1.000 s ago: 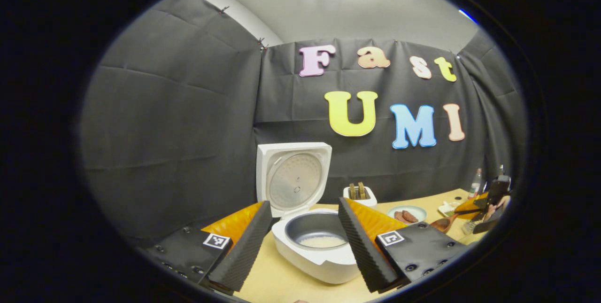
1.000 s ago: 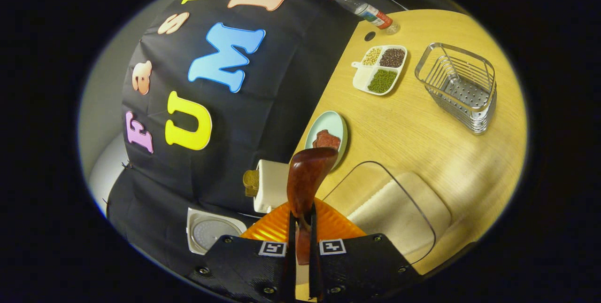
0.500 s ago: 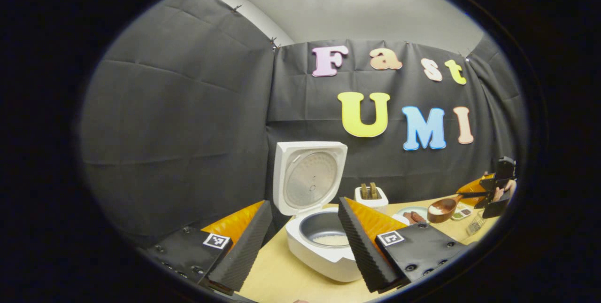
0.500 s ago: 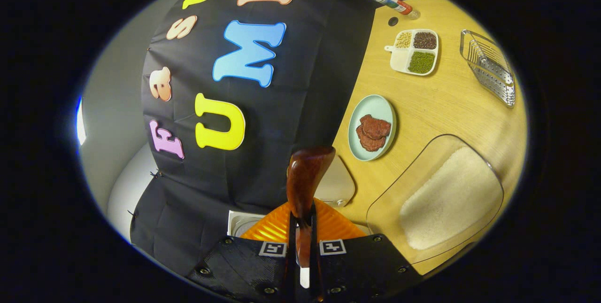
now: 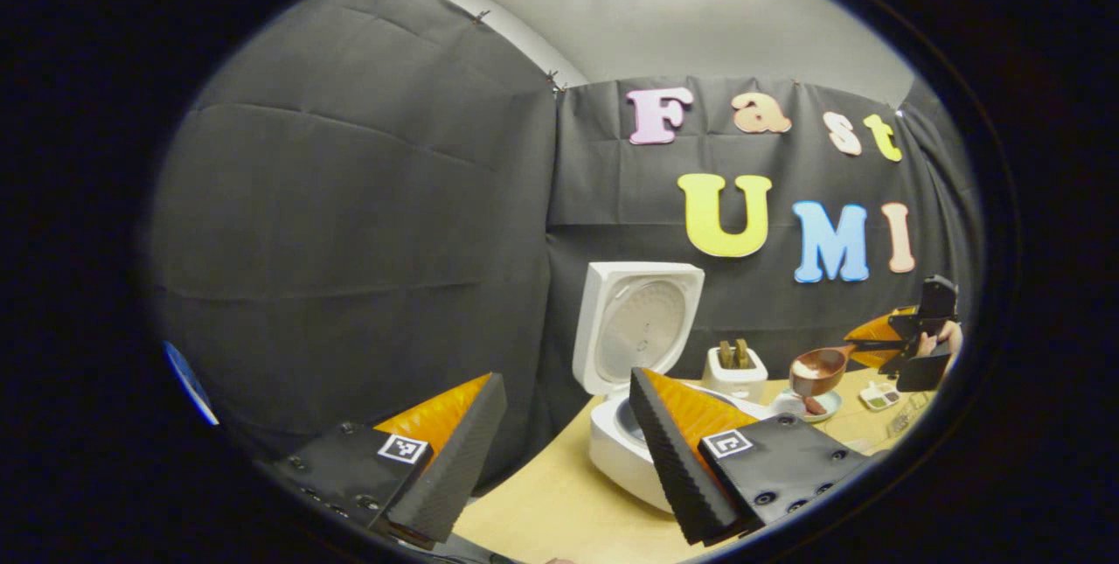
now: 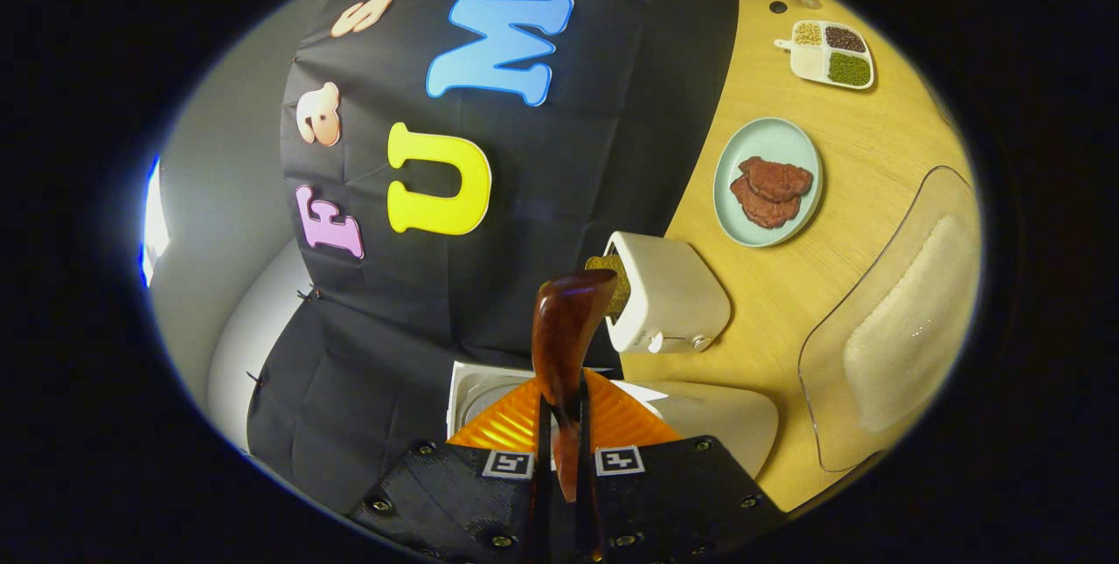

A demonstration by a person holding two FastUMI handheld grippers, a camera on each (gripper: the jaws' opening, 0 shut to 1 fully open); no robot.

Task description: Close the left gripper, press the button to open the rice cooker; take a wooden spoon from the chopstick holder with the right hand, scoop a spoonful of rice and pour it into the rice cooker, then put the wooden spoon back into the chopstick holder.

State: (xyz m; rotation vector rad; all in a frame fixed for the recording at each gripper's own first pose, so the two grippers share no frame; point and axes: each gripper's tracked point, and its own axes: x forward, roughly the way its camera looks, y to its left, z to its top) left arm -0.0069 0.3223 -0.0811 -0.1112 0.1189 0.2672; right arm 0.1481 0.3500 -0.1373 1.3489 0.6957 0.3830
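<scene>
Wooden spoon is loaded with rice and level, in the left gripper view, above the table to the right of the cooker. The right gripper holds it by the handle. The cooker lid is up and the pot is partly hidden behind your left gripper, whose jaws stand wide with nothing between them. Keep that one where it is, clear of the pot mouth. Carry the bowl flat over the toaster and tip only once you're above the pot.

Right gripper view: the right gripper is clamped narrow on the spoon handle; the bowl points toward the cooker below. The toaster sits just beside the path, so mind the bread tops. The meat plate, rice bin and bean tray lie off to the side, not in the way. I can't see the chopstick holder.
</scene>
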